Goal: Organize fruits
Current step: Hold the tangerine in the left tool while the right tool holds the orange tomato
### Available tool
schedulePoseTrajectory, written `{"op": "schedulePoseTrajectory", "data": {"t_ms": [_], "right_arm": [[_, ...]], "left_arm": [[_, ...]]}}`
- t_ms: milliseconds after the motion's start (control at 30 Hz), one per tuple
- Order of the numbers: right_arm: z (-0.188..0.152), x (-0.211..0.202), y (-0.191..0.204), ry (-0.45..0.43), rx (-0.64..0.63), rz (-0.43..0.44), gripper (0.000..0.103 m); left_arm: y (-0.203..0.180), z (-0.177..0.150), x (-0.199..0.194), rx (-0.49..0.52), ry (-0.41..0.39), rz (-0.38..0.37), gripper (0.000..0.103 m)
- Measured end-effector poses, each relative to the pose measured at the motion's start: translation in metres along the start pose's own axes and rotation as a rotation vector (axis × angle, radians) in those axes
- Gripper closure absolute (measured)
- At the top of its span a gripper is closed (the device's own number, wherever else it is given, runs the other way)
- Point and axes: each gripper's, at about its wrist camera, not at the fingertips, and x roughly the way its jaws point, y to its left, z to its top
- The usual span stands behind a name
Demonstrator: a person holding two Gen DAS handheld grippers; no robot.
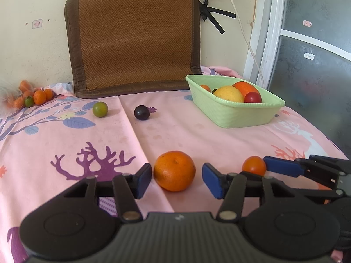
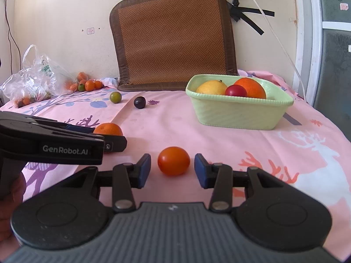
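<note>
The left gripper (image 1: 176, 178) stands open around the big orange (image 1: 174, 171) on the near pink cloth (image 1: 186, 135), its pads not touching it. Just to the right, the right gripper (image 2: 172, 167) is open around the small orange fruit (image 2: 173, 161). The green basket (image 1: 237, 116) with fruits stands far right.

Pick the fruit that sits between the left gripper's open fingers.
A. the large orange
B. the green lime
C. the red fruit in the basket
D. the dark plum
A: in the left wrist view the large orange rests on the cloth between the open fingers of the left gripper.
</note>
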Motion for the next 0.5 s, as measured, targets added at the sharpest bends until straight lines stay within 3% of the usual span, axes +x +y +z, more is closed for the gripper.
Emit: {"op": "schedulePoseTrajectory", "data": {"t_ms": [500], "right_arm": [[-0.0001,0.0014,-0.0007,0.005,0.005,0.008,0.056]], "left_arm": [[0.0,0.0003,0.0006,-0.001,0.004,-0.001,0.05]]}}
